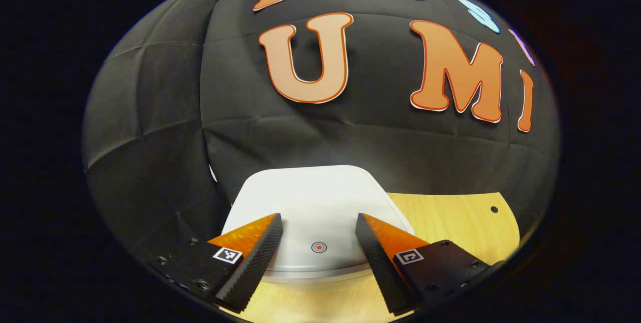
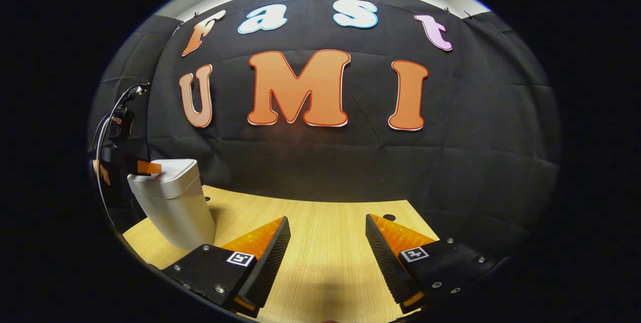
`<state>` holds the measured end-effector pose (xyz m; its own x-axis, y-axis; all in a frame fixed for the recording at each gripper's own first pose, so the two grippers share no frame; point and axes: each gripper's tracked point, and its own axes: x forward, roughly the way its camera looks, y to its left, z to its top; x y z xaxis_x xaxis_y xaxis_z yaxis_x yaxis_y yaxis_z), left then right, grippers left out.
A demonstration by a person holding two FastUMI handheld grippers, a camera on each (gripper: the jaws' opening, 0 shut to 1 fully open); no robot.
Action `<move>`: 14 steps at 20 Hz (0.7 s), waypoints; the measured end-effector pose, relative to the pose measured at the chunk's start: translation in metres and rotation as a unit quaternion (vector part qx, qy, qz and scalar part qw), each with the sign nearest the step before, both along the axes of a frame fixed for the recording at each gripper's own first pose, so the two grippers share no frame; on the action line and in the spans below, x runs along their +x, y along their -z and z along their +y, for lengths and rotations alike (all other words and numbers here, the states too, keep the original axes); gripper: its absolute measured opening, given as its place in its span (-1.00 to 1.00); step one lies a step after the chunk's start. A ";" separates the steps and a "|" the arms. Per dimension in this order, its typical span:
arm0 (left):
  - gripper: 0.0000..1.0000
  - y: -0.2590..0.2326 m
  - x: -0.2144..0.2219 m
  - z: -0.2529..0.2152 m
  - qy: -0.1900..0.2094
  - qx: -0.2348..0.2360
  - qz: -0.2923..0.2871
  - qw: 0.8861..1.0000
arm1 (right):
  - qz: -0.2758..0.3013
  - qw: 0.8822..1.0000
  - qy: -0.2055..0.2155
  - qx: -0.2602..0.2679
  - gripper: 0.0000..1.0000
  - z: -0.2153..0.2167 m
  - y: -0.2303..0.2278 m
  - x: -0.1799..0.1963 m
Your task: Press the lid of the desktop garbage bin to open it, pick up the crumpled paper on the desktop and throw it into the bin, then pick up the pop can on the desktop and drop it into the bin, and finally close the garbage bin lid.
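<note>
Bin [image 1: 320, 203] sits directly ahead of the left gripper [image 1: 319, 220], its white lid [image 1: 310, 188] down and lying below and between the two spread fingers. The jaws stand wide apart with nothing between them; in the left gripper view the fingertips hang over the near part of the lid, one to each side of a small round red-and-grey button mark [image 1: 319, 247] close to the lid's front edge. Whether the tips touch the lid cannot be told. The wooden desktop [image 1: 450, 223] shows past the bin on the right finger's side.

In the right gripper view the right gripper [image 2: 328, 223] is likewise open and holds nothing, its fingers over bare desktop [image 2: 325, 258]. The bin [image 2: 173, 208] stands well off to its left and farther ahead, near the table's edge, a pale body tapering downward under the closed lid [image 2: 168, 169]. The left gripper [image 2: 145, 167] appears there at the lid's top, held by a hand [image 2: 102, 172] at the far left margin.
</note>
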<state>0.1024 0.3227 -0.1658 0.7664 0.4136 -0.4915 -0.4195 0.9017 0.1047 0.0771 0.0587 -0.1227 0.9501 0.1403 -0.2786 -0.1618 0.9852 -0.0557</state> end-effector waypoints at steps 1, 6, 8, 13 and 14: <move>0.89 -0.002 -0.001 -0.001 -0.006 -0.005 -0.002 1.000 | -0.003 1.000 0.002 -0.001 0.80 -0.003 -0.003 -0.001; 0.88 -0.028 -0.007 -0.036 0.003 -0.022 -0.048 0.999 | -0.009 1.000 0.011 0.001 0.80 -0.018 -0.012 -0.005; 0.87 -0.048 -0.009 -0.060 0.020 -0.019 -0.076 0.997 | -0.014 1.000 0.010 0.001 0.80 -0.020 -0.017 -0.006; 0.84 -0.097 -0.014 -0.128 0.072 0.007 -0.151 0.986 | -0.020 1.000 0.002 0.002 0.80 -0.019 -0.024 -0.008; 0.88 -0.100 -0.015 -0.136 0.078 0.015 -0.154 0.985 | -0.020 1.000 0.000 0.003 0.80 -0.019 -0.024 -0.008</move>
<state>0.0874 0.1870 -0.0656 0.9326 0.2897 -0.2151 -0.2921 0.9561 0.0214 0.0686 0.0399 -0.0983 0.9605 0.1419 -0.2394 -0.1596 0.9856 -0.0559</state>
